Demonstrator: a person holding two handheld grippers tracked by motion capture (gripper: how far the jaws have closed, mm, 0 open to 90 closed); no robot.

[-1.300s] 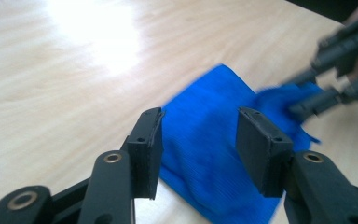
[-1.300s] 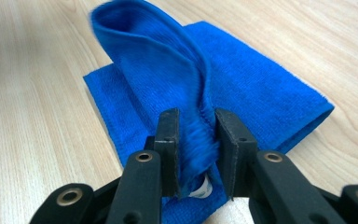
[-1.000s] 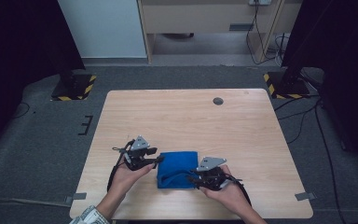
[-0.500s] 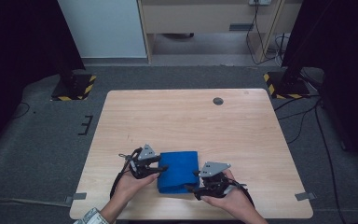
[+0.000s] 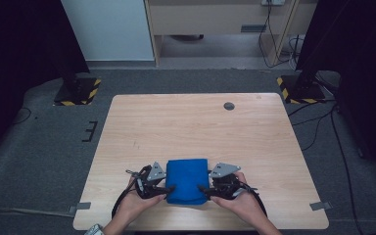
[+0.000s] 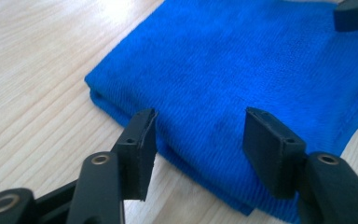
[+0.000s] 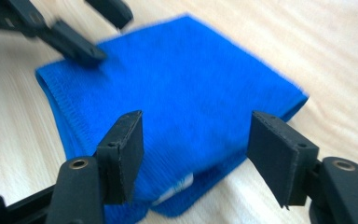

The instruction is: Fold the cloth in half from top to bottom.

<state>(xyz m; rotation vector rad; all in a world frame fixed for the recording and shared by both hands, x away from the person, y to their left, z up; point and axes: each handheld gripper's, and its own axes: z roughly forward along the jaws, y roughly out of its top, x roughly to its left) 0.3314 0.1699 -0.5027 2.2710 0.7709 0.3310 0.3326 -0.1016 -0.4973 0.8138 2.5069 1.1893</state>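
Blue cloth: a folded blue cloth (image 5: pixel 188 180) lies flat on the wooden table (image 5: pixel 196 127), near the person's edge, between the two grippers.
Writing: no lettering can be read on the cloth; the right gripper view shows a small white tag (image 7: pixel 179 186) peeking from between the layers at the near edge, too small to read.
Left gripper: the left gripper (image 5: pixel 164 190) sits at the cloth's left side with its jaws apart over the folded edge; they have just been opening, and the pads press on nothing.
Right gripper: the right gripper (image 5: pixel 204 189) sits at the cloth's right side, jaws spread wide over the cloth and not pinching it.
High view adds: both hands, the grey plates on the grippers, a dark round grommet (image 5: pixel 229 105) far up the table.
Left gripper view adds: stacked layers at the cloth's corner, and a tip of the other gripper at top right.
Right gripper view adds: stitched hem along one side, the other gripper's jaws blurred at top left.
Change: a second ago the cloth lay slightly askew with both grippers higher on its sides; both hands now sit lower, at its near corners, and it lies squarer.
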